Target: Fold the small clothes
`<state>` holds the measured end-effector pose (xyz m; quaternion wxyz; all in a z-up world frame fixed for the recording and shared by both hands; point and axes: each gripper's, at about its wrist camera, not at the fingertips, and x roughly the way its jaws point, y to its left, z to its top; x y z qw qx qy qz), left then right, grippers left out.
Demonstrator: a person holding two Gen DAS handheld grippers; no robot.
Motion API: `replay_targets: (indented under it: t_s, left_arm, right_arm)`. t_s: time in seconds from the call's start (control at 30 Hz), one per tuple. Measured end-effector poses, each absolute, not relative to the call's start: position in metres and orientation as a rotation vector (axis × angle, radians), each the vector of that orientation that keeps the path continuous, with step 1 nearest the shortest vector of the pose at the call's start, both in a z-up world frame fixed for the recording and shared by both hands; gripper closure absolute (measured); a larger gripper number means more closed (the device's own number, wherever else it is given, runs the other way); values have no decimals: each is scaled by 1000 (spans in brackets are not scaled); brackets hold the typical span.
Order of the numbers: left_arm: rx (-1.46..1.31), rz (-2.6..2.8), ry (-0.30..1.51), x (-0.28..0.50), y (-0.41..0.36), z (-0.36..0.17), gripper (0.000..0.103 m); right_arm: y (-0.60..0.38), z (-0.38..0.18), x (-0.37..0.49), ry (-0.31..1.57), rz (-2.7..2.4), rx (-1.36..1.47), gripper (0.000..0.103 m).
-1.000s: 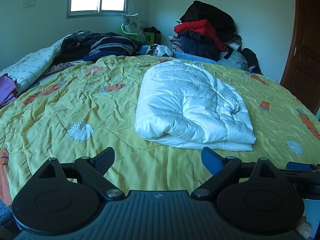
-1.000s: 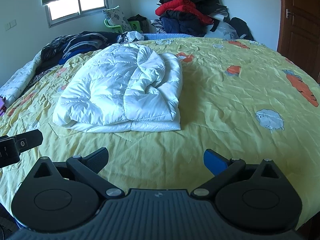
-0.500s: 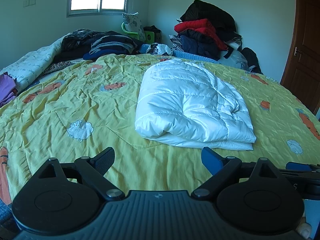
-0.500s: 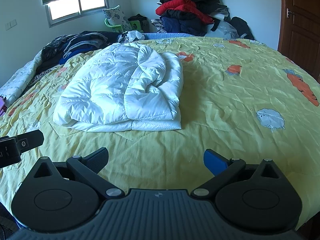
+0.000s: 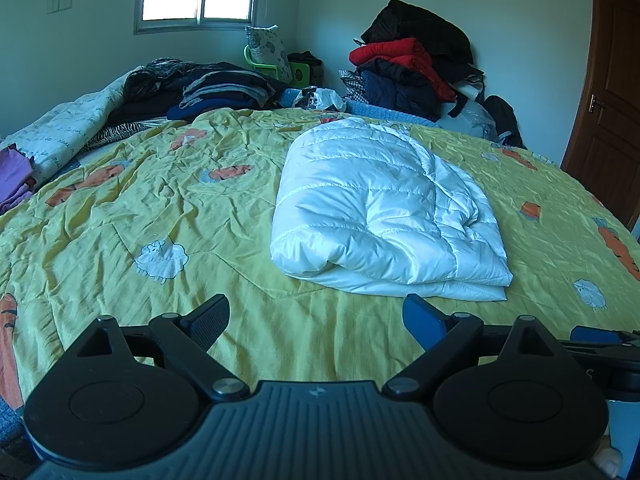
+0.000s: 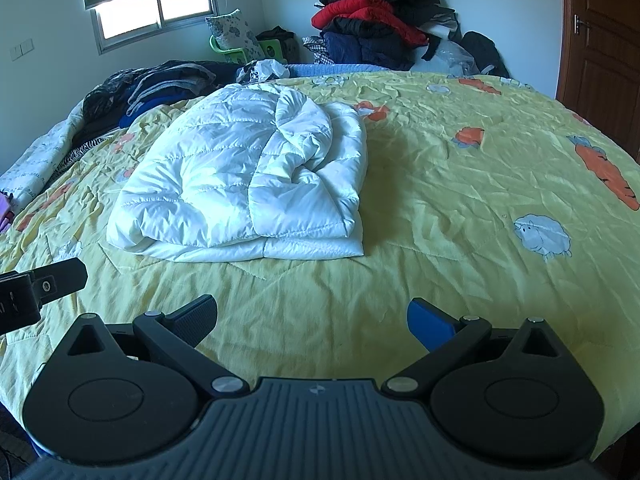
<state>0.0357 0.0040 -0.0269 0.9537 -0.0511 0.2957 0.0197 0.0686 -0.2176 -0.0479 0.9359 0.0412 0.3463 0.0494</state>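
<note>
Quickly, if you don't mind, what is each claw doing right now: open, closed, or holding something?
Left claw: open, holding nothing, short of the white puffer jacket.
Right claw: open, holding nothing, over the yellow bedspread.

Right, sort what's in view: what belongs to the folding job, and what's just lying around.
Job:
white puffer jacket, folded on the yellow bedspread
left gripper, open
right gripper, open

Lying about:
dark folded clothes at the far edge
red and black coat heap
purple clothes
floral pillow
</note>
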Motion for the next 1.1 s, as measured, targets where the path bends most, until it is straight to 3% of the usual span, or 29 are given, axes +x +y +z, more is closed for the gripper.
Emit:
replay_targets:
  t_s: [0.97, 1.1]
  left_arm:
    - [-170, 0, 648, 39, 6, -30, 9]
    - [-184, -17, 644, 38, 8, -28, 0]
  right_arm:
    - [-219, -51, 70, 720, 112, 89, 0]
    - [-221, -51, 72, 722, 114, 90, 0]
